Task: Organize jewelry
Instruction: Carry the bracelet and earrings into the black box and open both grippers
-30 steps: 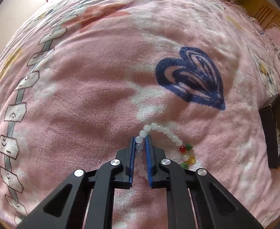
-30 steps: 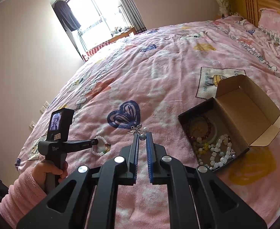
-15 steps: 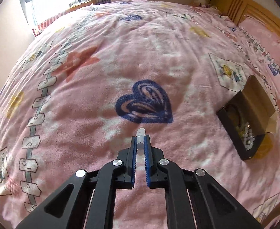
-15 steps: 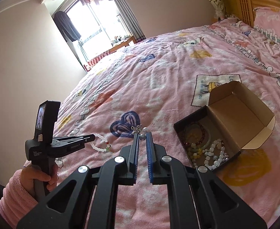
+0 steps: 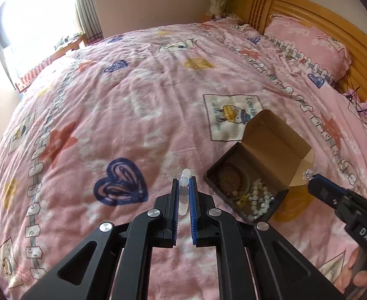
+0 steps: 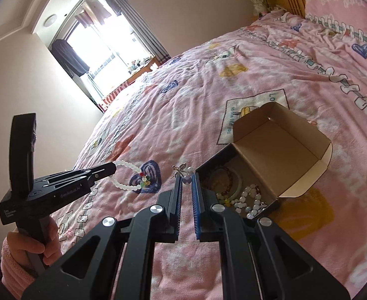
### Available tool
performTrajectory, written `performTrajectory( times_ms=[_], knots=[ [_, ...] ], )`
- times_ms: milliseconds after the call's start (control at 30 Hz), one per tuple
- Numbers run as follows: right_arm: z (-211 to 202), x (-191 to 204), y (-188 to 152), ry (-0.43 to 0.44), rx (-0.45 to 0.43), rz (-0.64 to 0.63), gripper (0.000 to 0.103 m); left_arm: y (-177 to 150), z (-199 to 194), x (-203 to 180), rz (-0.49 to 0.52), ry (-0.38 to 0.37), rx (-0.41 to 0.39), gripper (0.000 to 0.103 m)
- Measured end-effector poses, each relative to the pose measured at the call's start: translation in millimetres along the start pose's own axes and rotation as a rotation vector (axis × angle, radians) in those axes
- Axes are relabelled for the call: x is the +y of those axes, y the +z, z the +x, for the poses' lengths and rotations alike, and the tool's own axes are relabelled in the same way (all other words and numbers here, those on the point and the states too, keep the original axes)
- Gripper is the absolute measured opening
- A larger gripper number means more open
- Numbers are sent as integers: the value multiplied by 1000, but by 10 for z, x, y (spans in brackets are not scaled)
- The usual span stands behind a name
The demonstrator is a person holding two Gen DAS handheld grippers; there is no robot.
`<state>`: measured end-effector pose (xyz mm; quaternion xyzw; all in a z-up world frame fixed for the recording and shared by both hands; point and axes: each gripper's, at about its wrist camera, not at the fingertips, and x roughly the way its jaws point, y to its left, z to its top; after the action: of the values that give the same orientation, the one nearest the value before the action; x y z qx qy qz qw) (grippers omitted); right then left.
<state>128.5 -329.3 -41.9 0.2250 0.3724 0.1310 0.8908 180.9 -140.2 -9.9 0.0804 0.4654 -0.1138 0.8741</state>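
My left gripper [image 5: 184, 183] is shut on a white bead bracelet [image 5: 184, 175]. In the right wrist view the bracelet [image 6: 127, 165] hangs free from the left gripper [image 6: 113, 168] above the bed, with red, green and yellow beads at its low end. My right gripper [image 6: 187, 178] is shut on a small silver charm with a pale bead [image 6: 184, 172]. It shows in the left wrist view as the right gripper [image 5: 312, 178], beside the box flap. An open cardboard box [image 5: 278, 147] [image 6: 278, 135] lies on the bed, just right of both grippers, with several bead bracelets [image 6: 248, 200] inside.
A pink blanket [image 5: 133, 105] with a navy heart [image 5: 121, 185] covers the whole bed. A pillow [image 5: 308, 37] and a wooden headboard [image 5: 333, 17] are at the far right. A hand in a pink sleeve [image 6: 16, 262] holds the left gripper's handle. A window is far left.
The left gripper has lifted the white bracelet off the blanket and carried it up and toward the box. The right gripper has moved closer to the box, still gripping the charm.
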Motion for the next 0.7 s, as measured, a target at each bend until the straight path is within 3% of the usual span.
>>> performTrajectory(
  times_ms=[267, 700],
  knots=[
    [61, -254, 48, -43, 25, 42, 9, 209, 153, -471, 39, -53, -14, 9],
    [80, -412, 98, -85, 18, 92, 12, 159, 341, -546, 23, -101, 14, 9]
  ],
)
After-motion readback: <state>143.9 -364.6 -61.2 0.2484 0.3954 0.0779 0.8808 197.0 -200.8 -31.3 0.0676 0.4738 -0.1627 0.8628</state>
